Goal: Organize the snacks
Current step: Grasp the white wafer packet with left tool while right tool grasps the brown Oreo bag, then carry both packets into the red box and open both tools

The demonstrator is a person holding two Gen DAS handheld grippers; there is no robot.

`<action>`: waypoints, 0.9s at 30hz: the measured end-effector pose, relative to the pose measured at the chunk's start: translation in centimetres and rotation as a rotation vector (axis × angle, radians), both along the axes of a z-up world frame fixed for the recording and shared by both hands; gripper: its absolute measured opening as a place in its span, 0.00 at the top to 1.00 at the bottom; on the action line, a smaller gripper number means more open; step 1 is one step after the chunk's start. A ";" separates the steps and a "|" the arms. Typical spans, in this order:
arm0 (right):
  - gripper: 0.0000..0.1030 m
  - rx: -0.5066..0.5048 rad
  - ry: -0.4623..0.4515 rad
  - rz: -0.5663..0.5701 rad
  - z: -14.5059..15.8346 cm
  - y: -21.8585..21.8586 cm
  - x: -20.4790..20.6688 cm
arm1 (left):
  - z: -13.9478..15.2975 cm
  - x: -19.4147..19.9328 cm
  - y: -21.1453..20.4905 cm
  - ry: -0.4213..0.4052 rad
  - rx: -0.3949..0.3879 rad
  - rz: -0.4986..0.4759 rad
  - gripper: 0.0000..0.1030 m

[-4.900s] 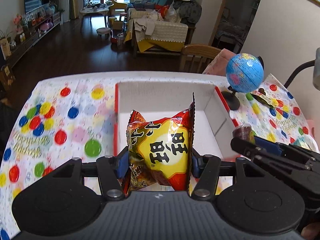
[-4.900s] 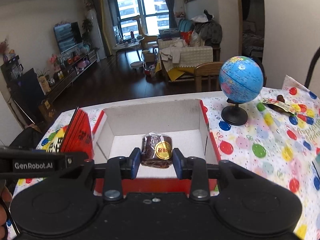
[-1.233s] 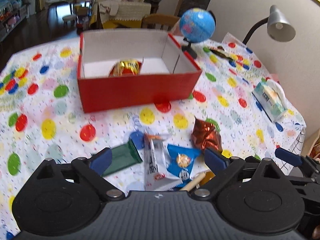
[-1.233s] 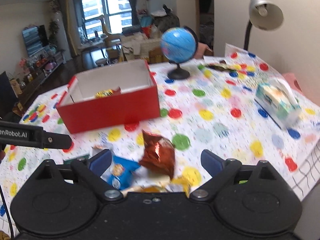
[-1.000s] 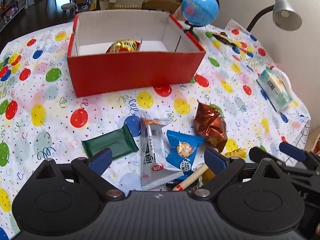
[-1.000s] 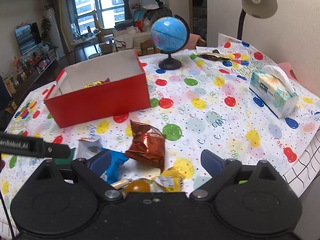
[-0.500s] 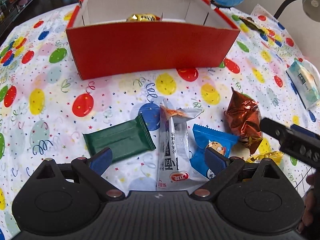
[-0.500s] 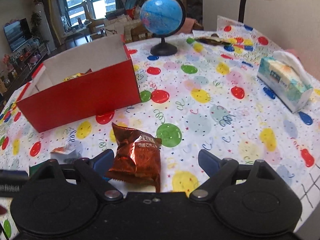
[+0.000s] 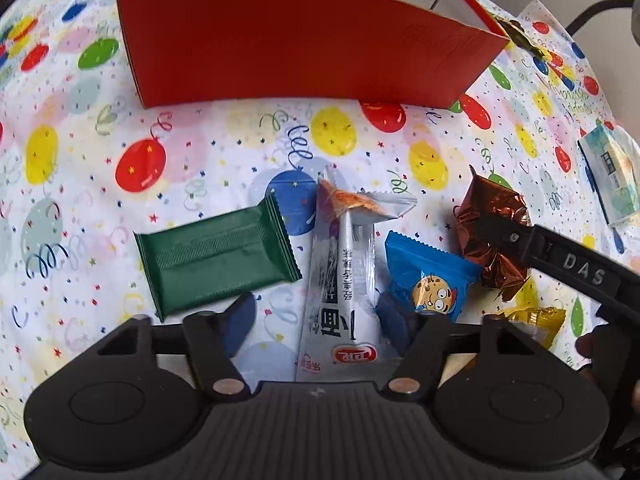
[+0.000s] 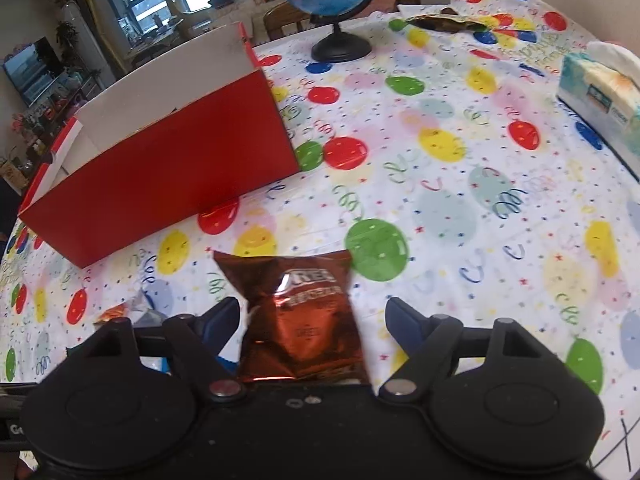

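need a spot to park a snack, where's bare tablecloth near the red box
Bare cloth lies between the red box, globe and tissue pack, and left of the green wrapper. Crowded: green wrapper, silver pouch, blue cookie pack and brown bag.

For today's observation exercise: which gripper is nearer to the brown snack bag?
Right. The right gripper straddles the brown snack bag, closing. The left gripper is closing around the silver packet beside it.

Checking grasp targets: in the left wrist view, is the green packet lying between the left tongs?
No: the green packet lies on the cloth beyond the left-hand finger, while the silver packet lies between the closing left tongs.
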State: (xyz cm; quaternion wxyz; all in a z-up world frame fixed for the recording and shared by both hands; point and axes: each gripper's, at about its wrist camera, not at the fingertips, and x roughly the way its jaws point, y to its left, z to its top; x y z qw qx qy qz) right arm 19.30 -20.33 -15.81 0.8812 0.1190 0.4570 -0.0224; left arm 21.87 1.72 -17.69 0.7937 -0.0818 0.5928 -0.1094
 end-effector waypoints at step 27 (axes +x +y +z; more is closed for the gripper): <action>0.59 0.029 -0.080 0.023 4.9 1.5 -3.0 | 4.8 -2.1 1.9 -0.093 -0.043 0.000 0.74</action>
